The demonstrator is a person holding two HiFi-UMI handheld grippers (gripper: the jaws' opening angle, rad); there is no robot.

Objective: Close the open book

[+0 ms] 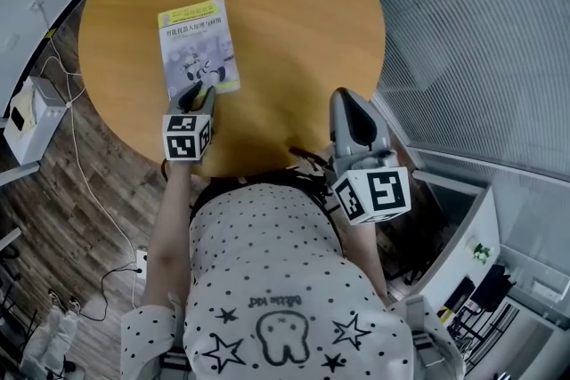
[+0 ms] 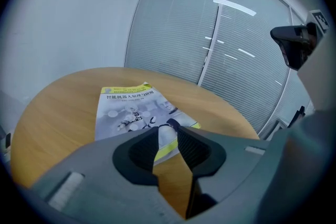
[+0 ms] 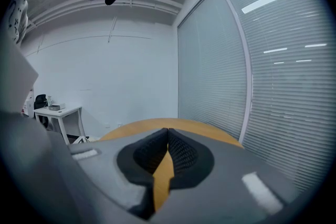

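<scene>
Book (image 1: 198, 47) lies closed, Chinese-titled cover up, left gripper (image 1: 198, 92) narrowly parted at its edge, right gripper (image 1: 344, 98) pinched together empty.

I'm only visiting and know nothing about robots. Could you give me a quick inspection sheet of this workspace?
Surface: round wooden table.
Job's things: book lies flat and closed, cover up.
Clutter: nothing seen on the table besides the book.
Grippers: left gripper at the book's near corner, jaws slightly apart; right gripper near the table's edge, jaws together, empty.
Cables: white cable trails over the floor by a white box.
Surroundings: window blinds to the right; wooden floor.
</scene>
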